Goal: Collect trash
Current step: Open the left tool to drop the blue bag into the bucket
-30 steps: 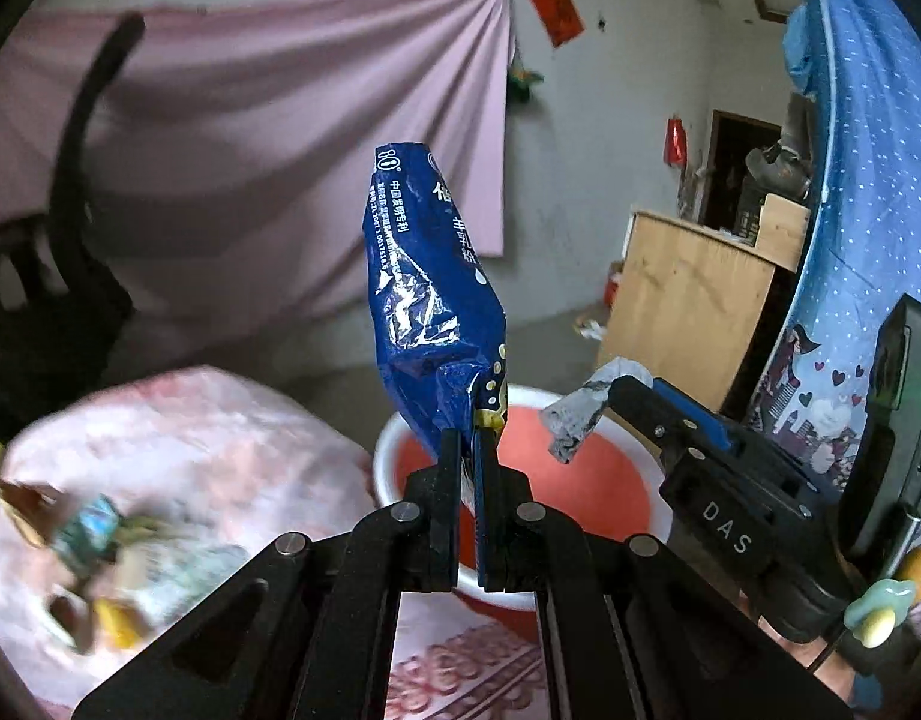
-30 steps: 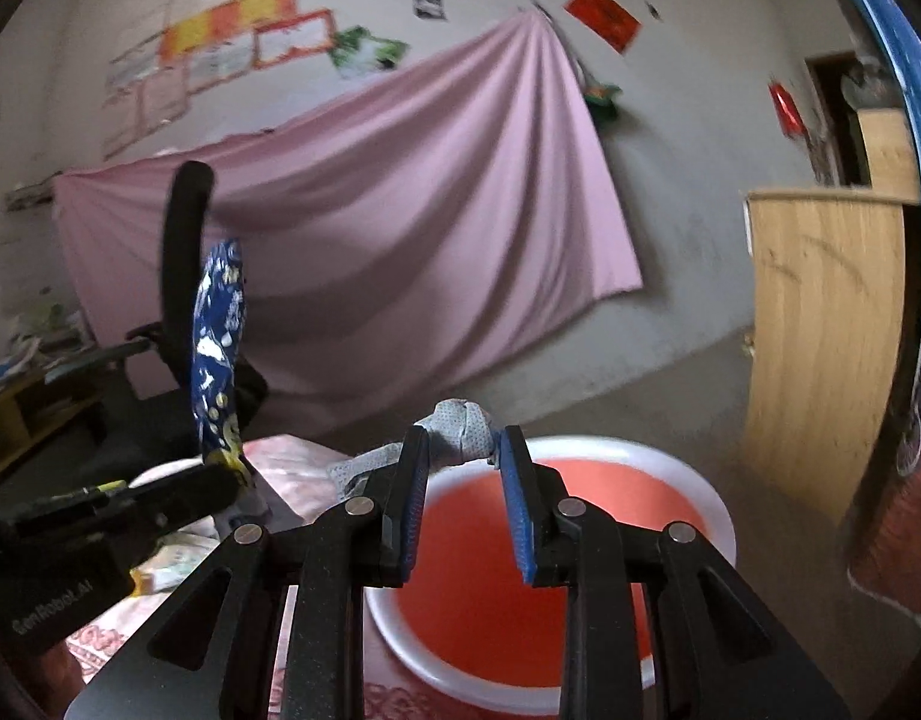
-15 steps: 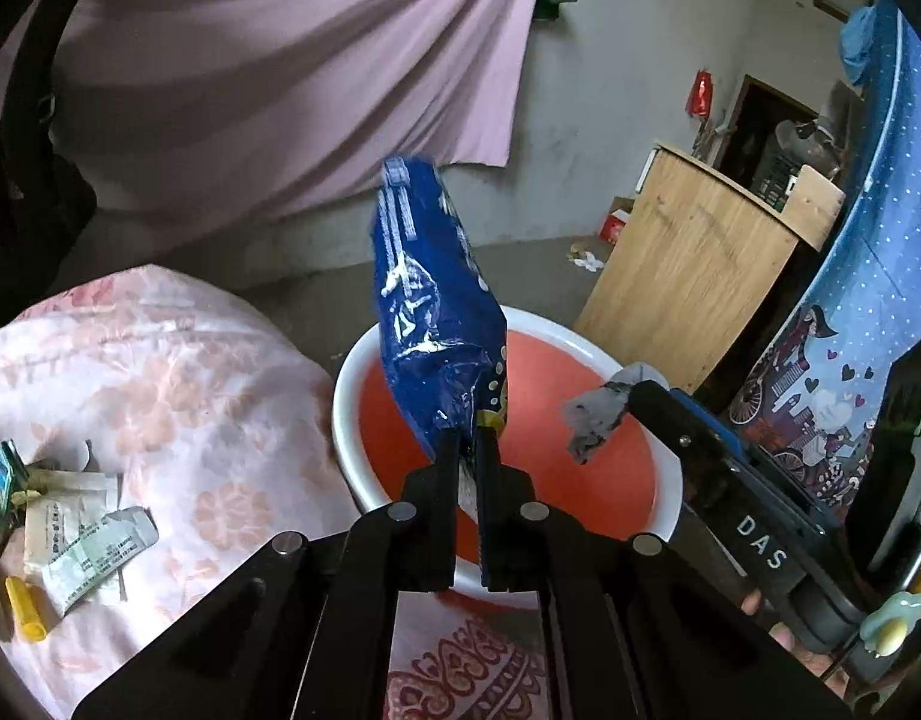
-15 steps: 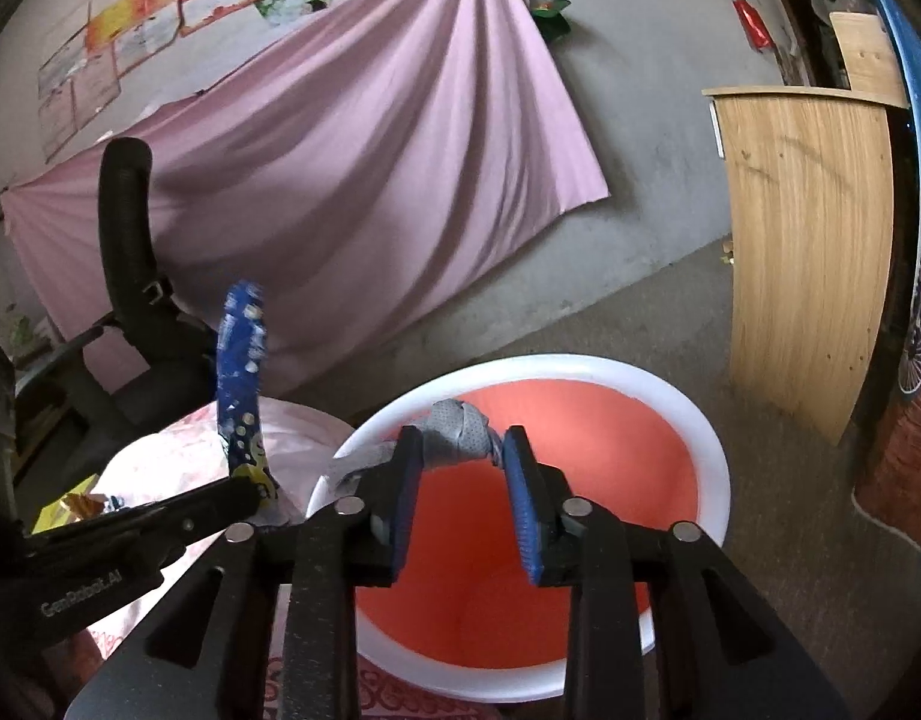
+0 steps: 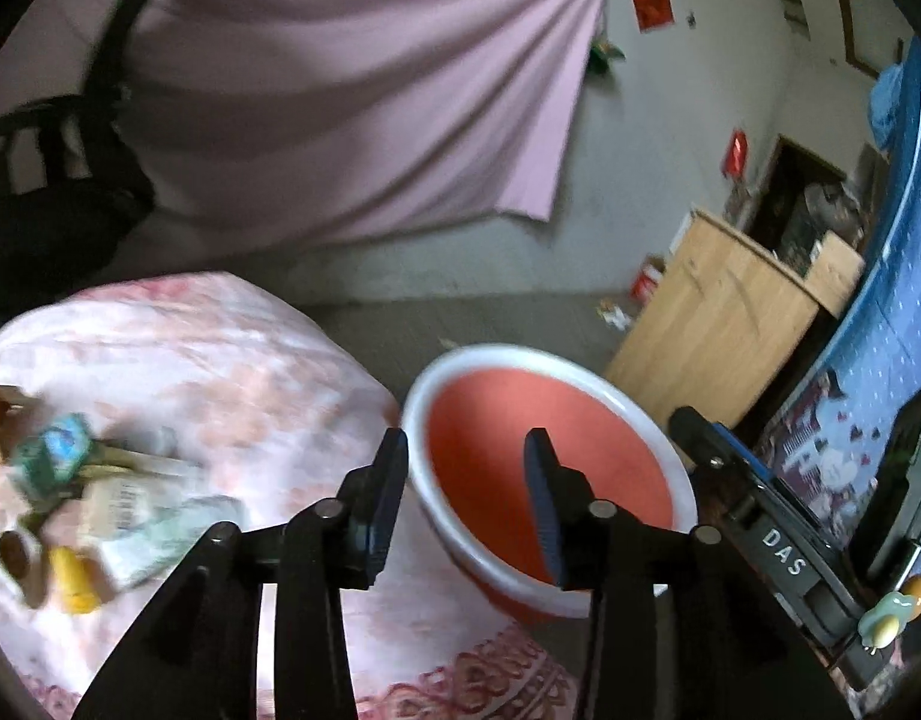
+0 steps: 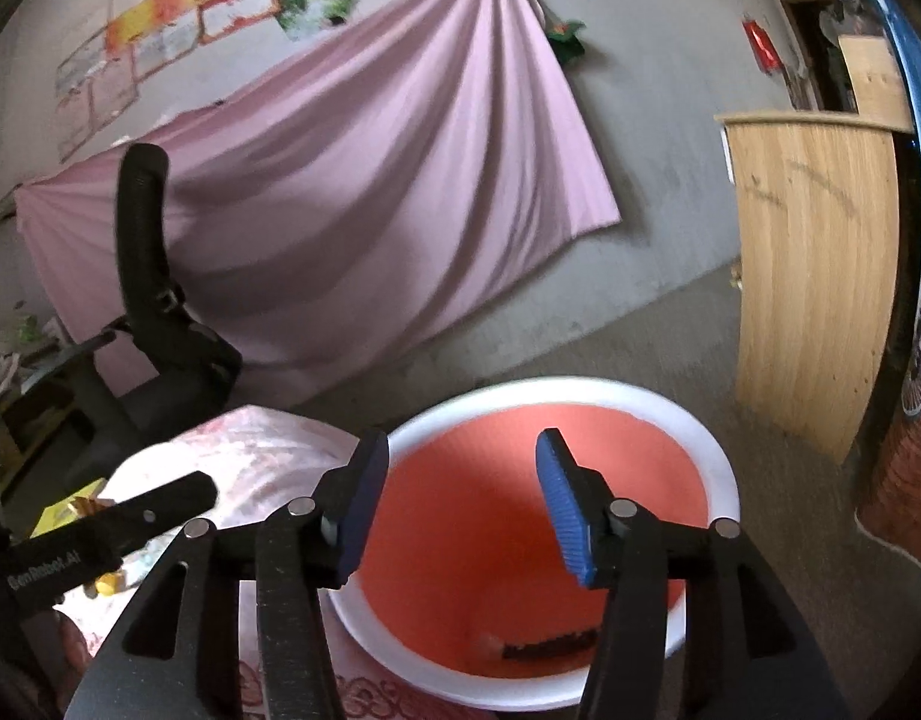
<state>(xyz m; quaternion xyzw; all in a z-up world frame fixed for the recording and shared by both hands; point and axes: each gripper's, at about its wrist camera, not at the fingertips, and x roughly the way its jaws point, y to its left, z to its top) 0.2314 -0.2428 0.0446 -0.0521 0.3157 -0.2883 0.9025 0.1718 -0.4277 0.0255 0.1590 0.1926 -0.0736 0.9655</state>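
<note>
Over the red basin (image 6: 709,450), your right tool (image 6: 460,504) is opening, its pads apart with nothing between them. Your left tool (image 5: 466,498) is opening too and empty, poised across the basin's near rim (image 5: 418,420) and the flowered surface (image 5: 220,360). Something dark lies on the basin's bottom (image 6: 550,642). Left of the left tool, loose trash (image 5: 100,504) lies scattered on the surface.

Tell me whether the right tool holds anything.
Empty. The right tool is opening with nothing between its jaws, above the red basin.
</note>
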